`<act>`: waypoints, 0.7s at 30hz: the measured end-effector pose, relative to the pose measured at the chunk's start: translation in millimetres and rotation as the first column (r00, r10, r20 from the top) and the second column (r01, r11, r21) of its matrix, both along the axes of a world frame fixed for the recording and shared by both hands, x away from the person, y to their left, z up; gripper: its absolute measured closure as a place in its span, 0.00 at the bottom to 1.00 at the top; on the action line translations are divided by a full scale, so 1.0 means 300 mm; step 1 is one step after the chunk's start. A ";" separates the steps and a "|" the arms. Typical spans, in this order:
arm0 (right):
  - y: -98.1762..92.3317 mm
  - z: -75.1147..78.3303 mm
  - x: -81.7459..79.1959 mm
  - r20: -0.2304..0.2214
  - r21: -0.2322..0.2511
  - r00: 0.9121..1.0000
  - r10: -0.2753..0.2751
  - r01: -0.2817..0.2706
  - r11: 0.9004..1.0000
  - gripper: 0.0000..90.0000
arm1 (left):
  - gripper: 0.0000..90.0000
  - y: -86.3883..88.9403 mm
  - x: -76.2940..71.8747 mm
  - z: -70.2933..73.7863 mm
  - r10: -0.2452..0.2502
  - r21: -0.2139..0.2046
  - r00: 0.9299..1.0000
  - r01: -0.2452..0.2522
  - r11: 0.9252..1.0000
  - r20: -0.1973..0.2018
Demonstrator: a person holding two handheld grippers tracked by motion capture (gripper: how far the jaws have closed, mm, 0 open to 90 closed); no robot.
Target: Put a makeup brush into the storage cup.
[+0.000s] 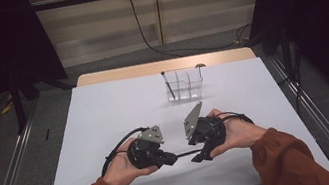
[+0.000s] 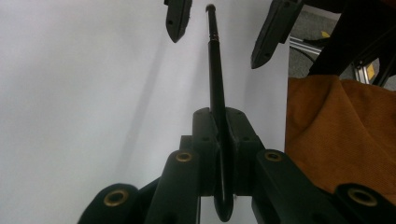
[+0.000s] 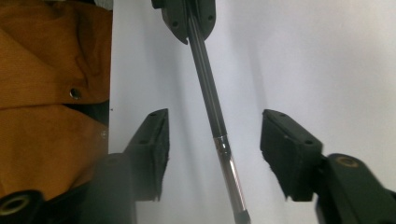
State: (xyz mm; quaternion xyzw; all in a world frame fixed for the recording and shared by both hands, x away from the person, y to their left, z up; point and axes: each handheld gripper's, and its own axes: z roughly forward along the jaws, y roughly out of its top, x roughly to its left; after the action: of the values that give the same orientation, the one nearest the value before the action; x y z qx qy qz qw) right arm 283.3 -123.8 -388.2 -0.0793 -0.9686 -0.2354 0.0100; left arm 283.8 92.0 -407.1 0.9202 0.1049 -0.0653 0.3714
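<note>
1. Clearly the pen [image 1: 183, 155] is what matters: a thin black rod with a paler metal end, held off the white table [image 1: 106, 122] in the lower middle of the high view, between the two hands.
2. Its long axis runs nearly level across the frame there, left to right, bridging the gap from one gripper to the other.
3. One end sits in the left gripper [image 1: 169, 158], whose jaws are clamped tight on the shaft; in the left gripper view the pen [image 2: 217, 93] rises straight up the middle of the frame from that grip.
4. The other end reaches into the right gripper [image 1: 199, 157], whose jaws stand apart on either side of it. In the right gripper view the pen [image 3: 210, 102] slants from upper middle to the bottom edge, with a clear gap to each pad [image 3: 154, 140], so nothing presses on it there.
5. The left hand [image 1: 124, 167] therefore carries the pen alone, and it is the nearer one for any move.
6. Farther out, a clear holder [image 1: 184, 86] stands in the upper middle of the high view, well apart from the hands, with a second dark pen [image 1: 168, 84] leaning in its left compartment.
7. My judgement: the held pen would have to travel up the frame and tilt upright to enter that holder.
</note>
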 end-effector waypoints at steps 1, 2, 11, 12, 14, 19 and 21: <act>-0.004 -0.002 0.000 0.006 0.008 1.000 -0.008 0.008 1.000 0.43 | 0.93 0.003 -0.001 0.001 0.002 -0.003 1.000 -0.002 1.000 0.004; -0.010 -0.003 0.001 0.008 0.020 1.000 -0.018 0.018 1.000 0.41 | 0.93 0.006 -0.002 0.001 0.005 -0.008 1.000 -0.005 1.000 0.001; -0.053 -0.007 0.005 0.047 0.109 0.993 -0.113 0.107 0.988 0.21 | 0.93 0.039 -0.008 0.003 0.026 -0.016 1.000 -0.026 1.000 0.006; -0.060 -0.007 0.004 0.042 0.122 0.991 -0.124 0.118 0.985 0.20 | 0.93 0.044 -0.009 0.006 0.032 -0.016 0.999 -0.032 0.999 0.006; -0.069 -0.006 0.004 0.044 0.137 0.989 -0.141 0.133 0.981 0.15 | 0.93 0.054 -0.010 0.010 0.043 -0.023 0.999 -0.042 0.999 0.009; -0.096 -0.005 0.000 0.026 0.178 0.983 -0.179 0.172 0.969 0.07 | 0.93 0.084 -0.012 0.015 0.064 -0.038 0.998 -0.064 0.997 0.010; -0.106 -0.006 -0.002 0.026 0.186 0.982 -0.188 0.180 0.966 0.06 | 0.93 0.095 -0.012 0.014 0.073 -0.044 0.997 -0.073 0.996 0.009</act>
State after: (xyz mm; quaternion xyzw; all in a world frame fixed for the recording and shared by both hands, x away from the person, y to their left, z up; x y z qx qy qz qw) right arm 282.7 -155.7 -390.1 -0.1622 -0.9314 -0.3249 -0.0258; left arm 280.2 120.6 -403.0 0.9078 0.1350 -0.0490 0.3941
